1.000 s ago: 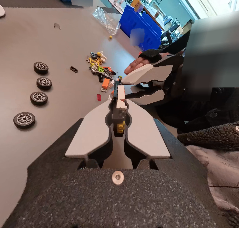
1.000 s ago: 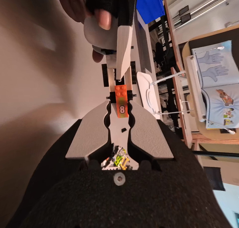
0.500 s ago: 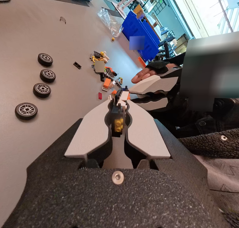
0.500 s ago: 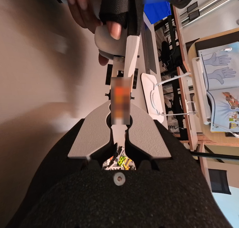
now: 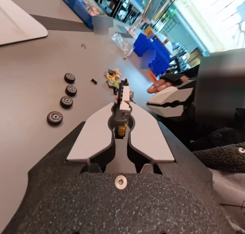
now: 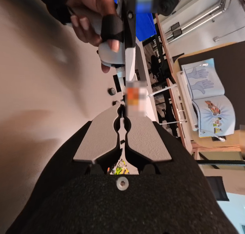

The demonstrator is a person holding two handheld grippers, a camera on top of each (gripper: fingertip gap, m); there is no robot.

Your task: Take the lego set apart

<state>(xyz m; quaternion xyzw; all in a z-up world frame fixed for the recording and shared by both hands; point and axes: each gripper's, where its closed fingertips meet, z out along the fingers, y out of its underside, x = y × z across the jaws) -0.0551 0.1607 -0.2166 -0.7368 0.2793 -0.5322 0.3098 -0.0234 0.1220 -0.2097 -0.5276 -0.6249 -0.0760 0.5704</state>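
Note:
My left gripper (image 5: 121,105) is shut on the partly stripped lego car (image 5: 124,93), a black, white and orange body with a yellow piece at its rear, held on edge above the grey table (image 5: 33,68). My right gripper (image 6: 122,107) is shut, its fingertips together just left of the car's front, which a mosaic patch covers in the right wrist view. In the left wrist view the right gripper (image 5: 149,104) is to the right of the car, apart from it, and nothing shows between its fingers.
Several loose wheels (image 5: 66,101) lie in a row at the left. A pile of small pieces (image 5: 114,77) and a black piece (image 5: 93,81) lie beyond the car. A white tray (image 5: 15,26), a lego box (image 5: 79,4), a plastic bag (image 5: 122,43) and blue bins (image 5: 149,51) stand farther off. An open instruction booklet (image 6: 206,95) stands on a holder. One gripper's finger ends stand about 6 cm off the other's.
My right gripper's fingers stood around the car's orange front, then closed fully beside it and drew away to the right. My left gripper kept its hold and swung the car a little.

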